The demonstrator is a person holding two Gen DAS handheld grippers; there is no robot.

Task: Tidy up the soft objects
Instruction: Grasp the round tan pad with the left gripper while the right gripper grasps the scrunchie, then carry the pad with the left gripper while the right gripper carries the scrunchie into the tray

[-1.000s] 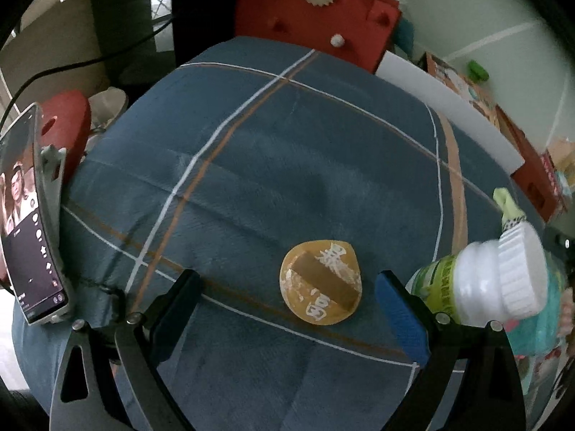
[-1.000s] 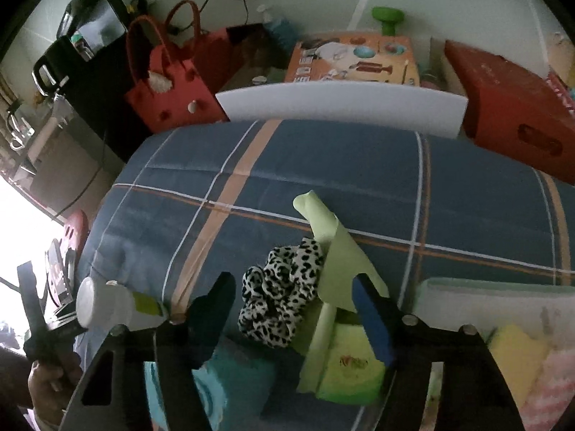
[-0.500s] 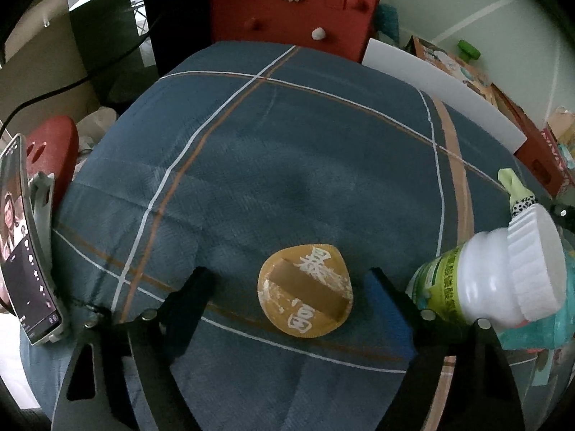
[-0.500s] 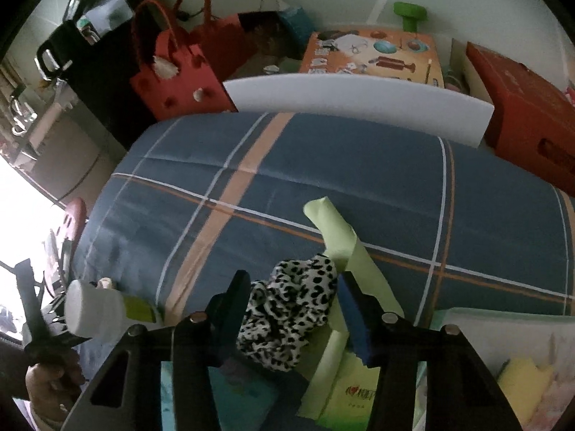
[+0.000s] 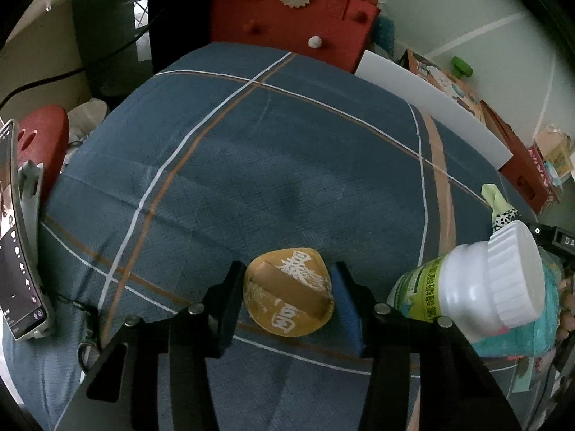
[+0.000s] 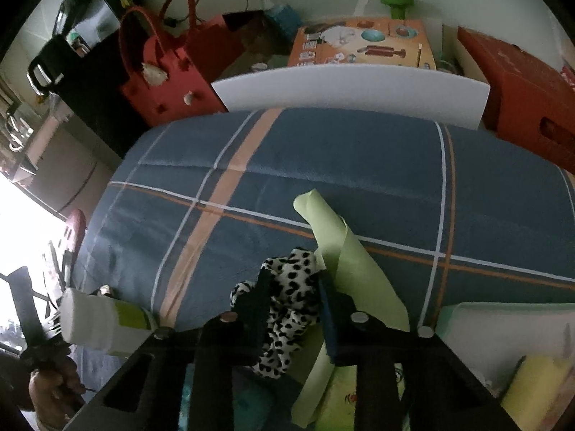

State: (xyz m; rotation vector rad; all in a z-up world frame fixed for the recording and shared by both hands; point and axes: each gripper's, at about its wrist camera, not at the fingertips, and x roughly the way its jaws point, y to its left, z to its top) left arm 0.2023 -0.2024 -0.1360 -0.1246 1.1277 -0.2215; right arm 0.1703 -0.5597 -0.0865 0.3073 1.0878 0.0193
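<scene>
In the left wrist view a round orange puff (image 5: 289,300) with white characters lies on the blue plaid cloth (image 5: 273,165). My left gripper (image 5: 287,303) is shut on the puff, both pads against its sides. In the right wrist view my right gripper (image 6: 293,303) is shut on a black-and-white spotted scrunchie (image 6: 287,309). A light green cloth strip (image 6: 341,255) lies beside it, partly under the right finger.
A white bottle with a green label (image 5: 470,296) lies on a teal pack at the left view's right edge; it also shows in the right wrist view (image 6: 97,319). A phone on a stand (image 5: 18,237) is left. A red bag (image 6: 169,79), white board (image 6: 352,89) and boxes border the far edge. A yellow sponge (image 6: 535,388) sits lower right.
Both grippers have closed: the left one onto the orange puff, the right one onto the spotted scrunchie. Both moved forward a little.
</scene>
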